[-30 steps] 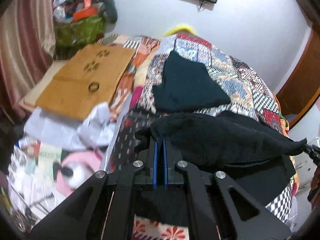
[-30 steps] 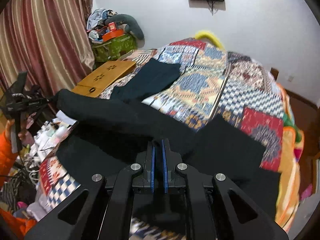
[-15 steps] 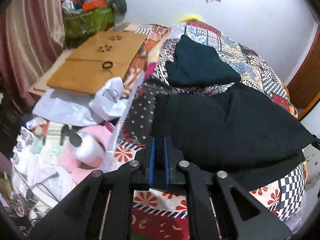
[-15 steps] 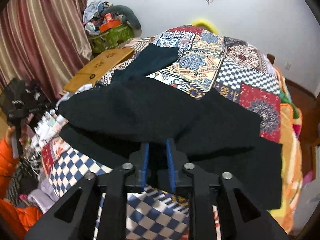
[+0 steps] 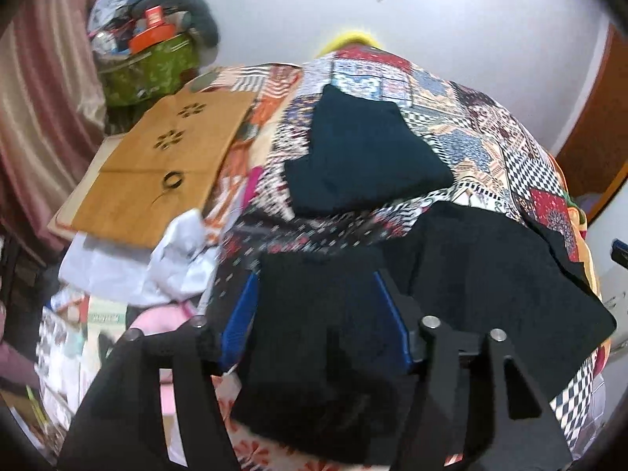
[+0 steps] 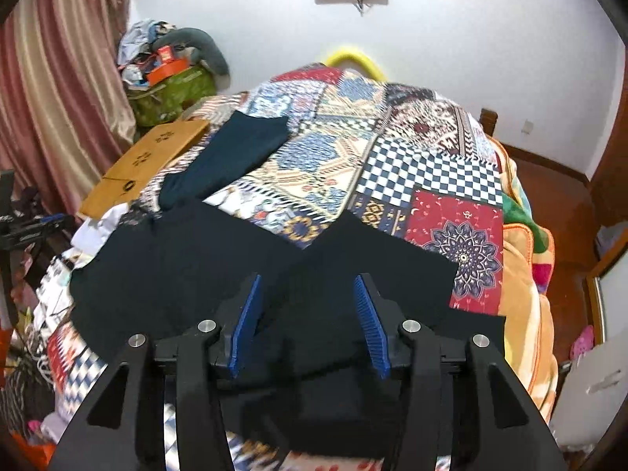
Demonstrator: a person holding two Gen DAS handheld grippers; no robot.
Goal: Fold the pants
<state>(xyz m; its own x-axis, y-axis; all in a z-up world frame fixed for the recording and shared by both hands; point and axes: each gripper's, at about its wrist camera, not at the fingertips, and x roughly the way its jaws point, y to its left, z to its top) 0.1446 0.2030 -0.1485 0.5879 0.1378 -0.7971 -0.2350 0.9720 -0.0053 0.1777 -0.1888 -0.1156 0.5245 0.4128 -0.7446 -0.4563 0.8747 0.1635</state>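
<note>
The black pants [image 5: 490,274] lie folded across the near edge of the patchwork bedspread [image 5: 490,137]; they also show in the right wrist view [image 6: 188,267]. My left gripper [image 5: 314,286] is open, its blue pads either side of the pants' left corner, the cloth loose between them. My right gripper [image 6: 306,294] is open over the pants' near right part, with cloth lying between the jaws. The left gripper also shows at the far left of the right wrist view [image 6: 31,231].
A dark teal folded garment [image 5: 365,161] lies further up the bed, also in the right wrist view [image 6: 231,157]. A wooden lap desk [image 5: 157,172] and white cloth [image 5: 176,259] sit left. A green bag [image 6: 172,94] with clutter stands by the curtain.
Both grippers went from shut on the pants to wide open. The lifted cloth has dropped flat onto the bed, folded over itself.
</note>
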